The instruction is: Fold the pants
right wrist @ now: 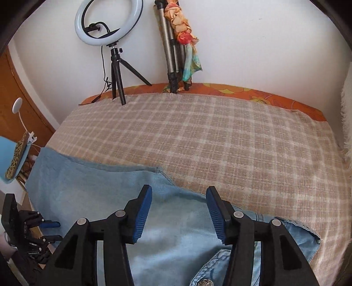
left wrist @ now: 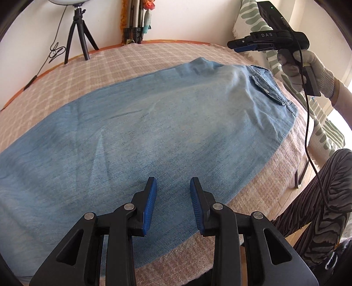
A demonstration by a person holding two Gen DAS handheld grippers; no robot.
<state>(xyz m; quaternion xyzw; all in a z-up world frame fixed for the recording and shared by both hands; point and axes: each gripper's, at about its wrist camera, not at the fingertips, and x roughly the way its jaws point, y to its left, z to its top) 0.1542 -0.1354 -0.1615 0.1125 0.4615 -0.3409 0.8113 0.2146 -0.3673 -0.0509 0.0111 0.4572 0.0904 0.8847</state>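
Light blue denim pants lie flat on a plaid-covered bed, legs laid one on the other, waist and pocket to the right. My left gripper is open and empty, hovering over the near edge of the leg. My right gripper is open and empty above the waist end of the pants, near a metal button. The right gripper also shows in the left wrist view, raised above the waist in a gloved hand. The left gripper shows at the lower left of the right wrist view.
A ring light on a small tripod and a folded tripod with a colourful scarf stand at the bed's far edge against the wall. A patterned pillow lies at the right. A wooden cabinet stands left.
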